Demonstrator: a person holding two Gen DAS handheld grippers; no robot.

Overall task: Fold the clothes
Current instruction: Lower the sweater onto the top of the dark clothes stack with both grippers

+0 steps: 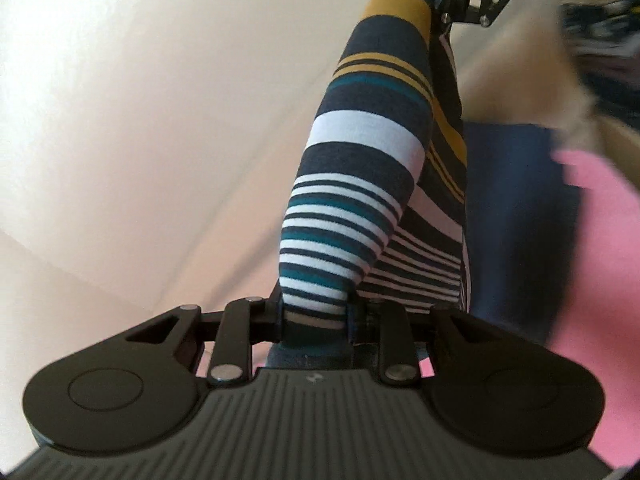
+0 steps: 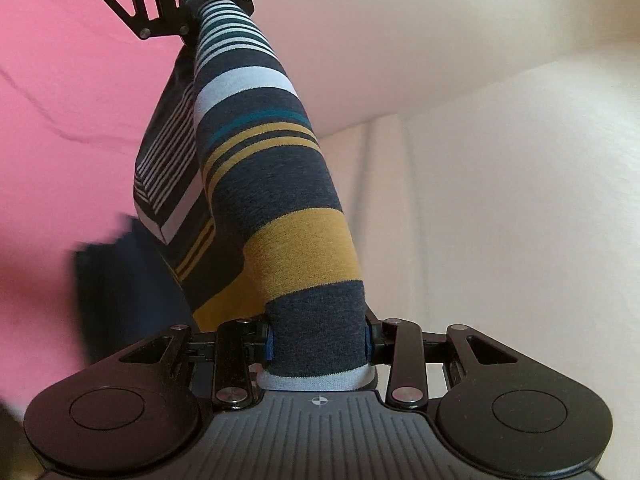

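Striped knit garment (image 1: pixel 360 152) stretched taut between both tools: left tool (image 1: pixel 316 316) clenched on one bunched end, right tool (image 2: pixel 318 344) clenched on the opposite end. Step in hand, by judgement: lifted and spread for folding. Next: lower flat, bring ends together evenly. Beside each tool: pink cloth (image 2: pixel 60 88), dark blue fabric (image 1: pixel 512 208), possibly obstructing the landing area.

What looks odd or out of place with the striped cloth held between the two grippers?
Nothing looks damaged. The navy, white, teal and mustard striped knit garment is bunched into a narrow band between the left gripper and the right gripper, one layer hanging loose beside it rather than spread flat.
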